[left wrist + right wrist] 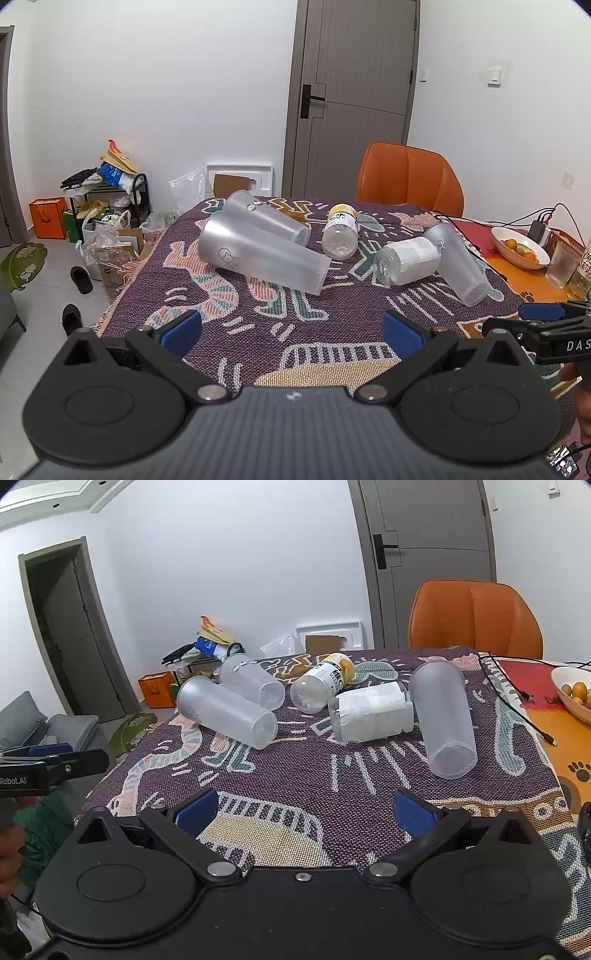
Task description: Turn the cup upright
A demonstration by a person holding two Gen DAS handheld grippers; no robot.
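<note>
Three frosted plastic cups lie on their sides on the patterned cloth. The nearest left cup (262,254) (227,712) lies in front of a second cup (267,217) (252,681). A third cup (456,264) (443,718) lies at the right. My left gripper (291,330) is open and empty, hovering short of the cups. My right gripper (314,810) is open and empty, also short of them. Each gripper shows at the edge of the other's view: the right gripper (543,314) and the left gripper (51,755).
Two plastic bottles lie between the cups: one with a yellow cap (341,230) (323,686), one with a white label (408,260) (371,712). A fruit bowl (521,247), a glass (561,266) and cables (517,698) sit at the right. An orange chair (410,179) stands behind the table.
</note>
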